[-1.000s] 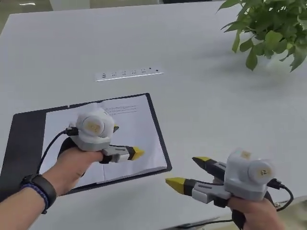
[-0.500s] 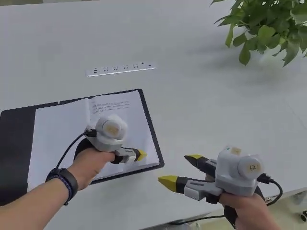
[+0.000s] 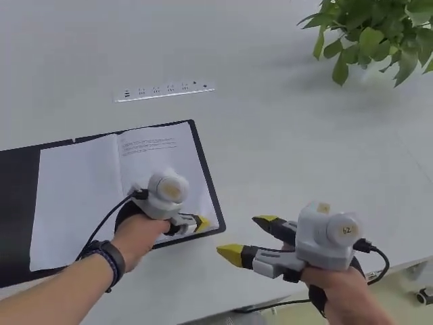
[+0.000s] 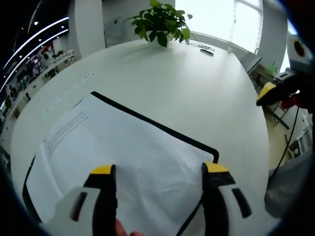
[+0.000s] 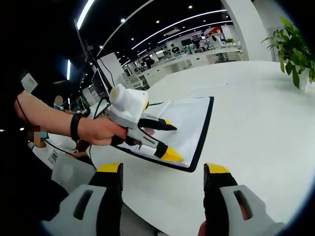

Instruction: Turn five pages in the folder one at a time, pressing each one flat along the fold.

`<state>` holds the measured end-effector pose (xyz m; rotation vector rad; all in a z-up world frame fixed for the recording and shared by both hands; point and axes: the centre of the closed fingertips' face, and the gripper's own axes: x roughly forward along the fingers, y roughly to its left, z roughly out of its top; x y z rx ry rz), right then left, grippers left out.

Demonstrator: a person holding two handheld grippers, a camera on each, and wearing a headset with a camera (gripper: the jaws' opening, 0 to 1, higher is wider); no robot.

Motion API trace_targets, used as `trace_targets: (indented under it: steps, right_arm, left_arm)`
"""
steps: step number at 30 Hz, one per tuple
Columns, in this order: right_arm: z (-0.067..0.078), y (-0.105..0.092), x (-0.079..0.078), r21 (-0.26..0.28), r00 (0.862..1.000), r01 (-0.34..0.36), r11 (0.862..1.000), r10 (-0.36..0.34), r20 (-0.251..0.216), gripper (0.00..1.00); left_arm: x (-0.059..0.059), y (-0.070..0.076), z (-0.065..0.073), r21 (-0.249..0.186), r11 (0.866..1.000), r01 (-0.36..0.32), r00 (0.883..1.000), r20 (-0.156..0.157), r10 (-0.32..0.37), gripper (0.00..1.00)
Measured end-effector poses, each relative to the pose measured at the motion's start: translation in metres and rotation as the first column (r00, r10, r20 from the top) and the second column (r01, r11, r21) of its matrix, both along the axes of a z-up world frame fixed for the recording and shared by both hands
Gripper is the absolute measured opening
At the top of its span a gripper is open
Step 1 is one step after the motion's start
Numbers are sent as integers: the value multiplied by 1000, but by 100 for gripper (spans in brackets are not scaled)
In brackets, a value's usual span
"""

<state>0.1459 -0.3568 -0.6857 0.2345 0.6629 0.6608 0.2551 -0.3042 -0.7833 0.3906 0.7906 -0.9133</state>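
Observation:
The black folder lies open on the white table, with white pages spread across it. My left gripper is open, low over the near right corner of the right-hand page, its jaws straddling that corner with nothing between them. My right gripper hovers open and empty over bare table, just right of the folder's near corner. In the right gripper view the left gripper sits above the folder, beyond my right gripper. The left gripper view catches the right gripper at its right edge.
A potted plant stands at the table's far right. A flush socket strip lies in the table beyond the folder. The table's near edge runs just below the grippers. Bare tabletop stretches to the folder's right.
My left gripper has slid right along the page to its near right corner. The right gripper has drifted slightly left. The head camera has shifted too.

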Motion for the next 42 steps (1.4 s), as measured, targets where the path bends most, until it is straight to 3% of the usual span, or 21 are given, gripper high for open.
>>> trace_targets:
  steps: [9, 32, 42]
  right_arm:
    - [-2, 5, 0, 4, 1000, -9, 1000, 9, -4, 64]
    - [-3, 12, 8, 24, 1000, -14, 1000, 14, -1, 62]
    - [-4, 17, 29, 40, 1000, -15, 999, 15, 5, 60]
  left_arm:
    - [3, 4, 2, -25, 1000, 6, 1000, 12, -5, 68]
    - [6, 6, 5, -71, 997, 14, 1000, -22, -16, 62]
    - [6, 5, 5, -73, 997, 16, 1000, -18, -17, 61]
